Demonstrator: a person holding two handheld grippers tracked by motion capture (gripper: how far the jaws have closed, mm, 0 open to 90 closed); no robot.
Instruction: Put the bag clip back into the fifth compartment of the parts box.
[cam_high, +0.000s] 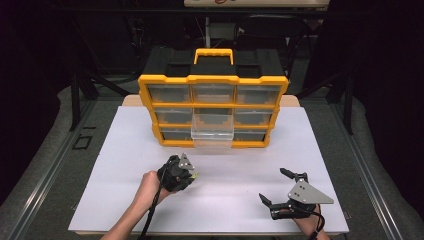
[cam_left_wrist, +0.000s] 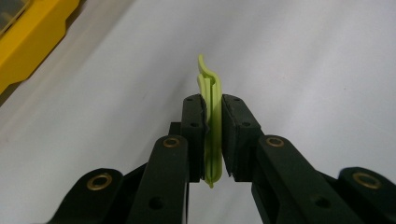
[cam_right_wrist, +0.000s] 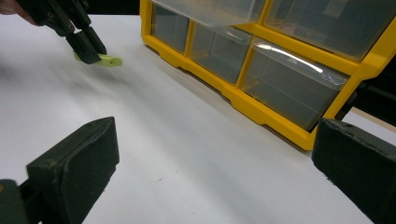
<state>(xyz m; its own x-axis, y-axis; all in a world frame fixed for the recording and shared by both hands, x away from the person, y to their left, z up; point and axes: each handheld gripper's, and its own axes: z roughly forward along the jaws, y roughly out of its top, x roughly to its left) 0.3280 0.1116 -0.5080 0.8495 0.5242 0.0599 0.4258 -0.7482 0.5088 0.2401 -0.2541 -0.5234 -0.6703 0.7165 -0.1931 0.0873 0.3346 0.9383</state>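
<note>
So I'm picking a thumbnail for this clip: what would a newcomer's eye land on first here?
First the yellow-and-black drawer organizer at the far edge of the white board, with one clear drawer pulled out of its middle column. Next the lime-green plastic piece pinched in the left hand-held gripper; the right hand-held gripper rests open.

Left gripper on green clip
</note>
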